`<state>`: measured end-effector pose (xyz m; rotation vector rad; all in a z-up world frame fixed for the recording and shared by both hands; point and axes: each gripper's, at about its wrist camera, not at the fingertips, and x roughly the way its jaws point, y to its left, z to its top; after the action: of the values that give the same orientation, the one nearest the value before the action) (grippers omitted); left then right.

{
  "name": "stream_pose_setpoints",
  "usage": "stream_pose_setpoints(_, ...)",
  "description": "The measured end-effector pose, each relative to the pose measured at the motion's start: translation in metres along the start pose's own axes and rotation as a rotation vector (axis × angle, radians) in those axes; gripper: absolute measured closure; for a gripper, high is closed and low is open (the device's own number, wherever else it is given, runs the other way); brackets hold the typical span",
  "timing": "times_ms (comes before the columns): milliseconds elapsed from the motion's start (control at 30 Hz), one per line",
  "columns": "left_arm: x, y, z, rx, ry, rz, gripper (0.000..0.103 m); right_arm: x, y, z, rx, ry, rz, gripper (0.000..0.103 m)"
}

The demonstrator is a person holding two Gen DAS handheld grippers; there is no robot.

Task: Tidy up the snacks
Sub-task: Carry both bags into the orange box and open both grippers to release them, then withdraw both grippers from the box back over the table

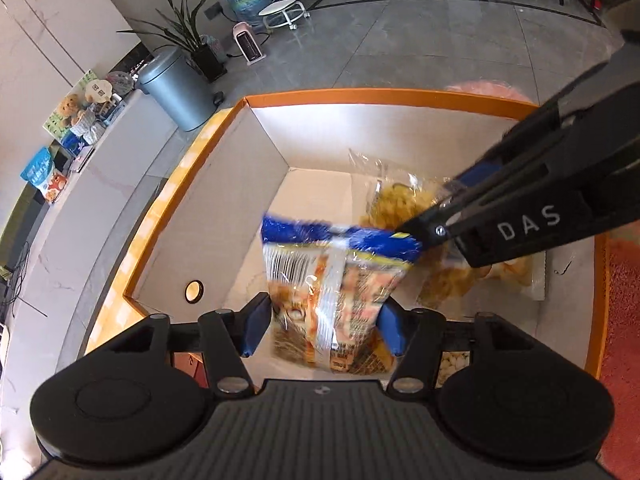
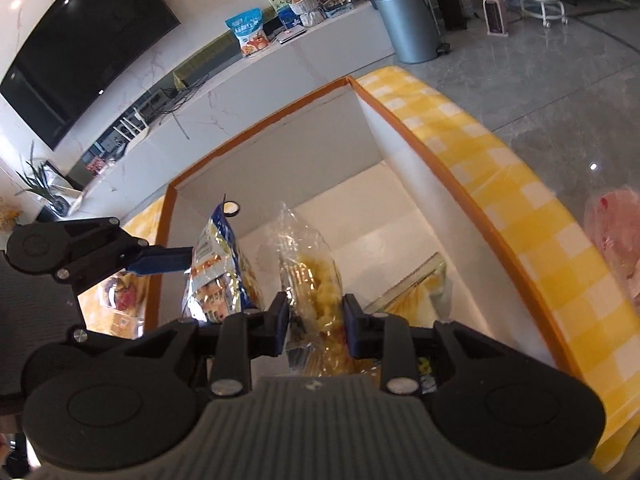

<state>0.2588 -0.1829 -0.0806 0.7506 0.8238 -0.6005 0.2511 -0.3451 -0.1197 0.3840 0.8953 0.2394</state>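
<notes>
Through the left wrist camera, the left gripper (image 1: 320,320) is hanging over the open storage box (image 1: 360,96), its blue pads (image 1: 256,326) clamping a blue-topped snack bag (image 1: 340,280) by the lower body, so the bag is sticking up toward twelve o'clock above the box's white floor. From two o'clock the right gripper (image 1: 420,232) is reaching in, its tip meeting the bag's blue top edge in this view; whether it is touching I cannot tell. Behind it, a clear bag of yellow puffs (image 1: 400,204) is showing, and at four o'clock another clear packet (image 1: 508,272) is lying on the box floor. Only this view is showing the round hole (image 1: 194,291) in the box wall from the inside at eight o'clock, and the grey bin (image 1: 176,88) at eleven. Through the right wrist camera, the right gripper (image 2: 316,320) is pinching the clear bag of yellow puffs (image 2: 312,280) between its fingers, the bag standing upright inside the storage box (image 2: 440,184). At nine o'clock the left gripper (image 2: 188,264) is holding the blue-topped snack bag (image 2: 216,272) just beside it, the two bags apart. This view alone is showing the box's yellow checked outside, a flat packet (image 2: 416,284) leaning at three o'clock in the box, the television (image 2: 80,48) at ten, and a blue snack bag (image 2: 250,36) standing on the counter (image 2: 320,56) at twelve.
</notes>
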Motion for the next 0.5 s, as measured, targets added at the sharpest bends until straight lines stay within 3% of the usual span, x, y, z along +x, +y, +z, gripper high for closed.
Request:
stream_pose_setpoints(100, -0.005, -0.005, -0.003, 0.005, -0.015, -0.002, 0.022, -0.001, 0.004, 0.002, -0.045, -0.019, -0.037, 0.063)
stream_pose_setpoints(267, -0.019, -0.007, -0.003, -0.009, -0.05, -0.001, 0.021, -0.007, 0.012, 0.003, -0.123, -0.052, -0.097, 0.055)
stream_pose_setpoints(367, -0.032, -0.006, -0.005, -0.023, -0.077, -0.002, 0.021, -0.015, 0.017, 0.001, -0.167, -0.078, -0.128, 0.042)
stream_pose_setpoints(500, -0.052, -0.003, -0.012, -0.064, -0.127, 0.004, 0.017, -0.03, 0.029, -0.004, -0.235, -0.139, -0.176, 0.037)
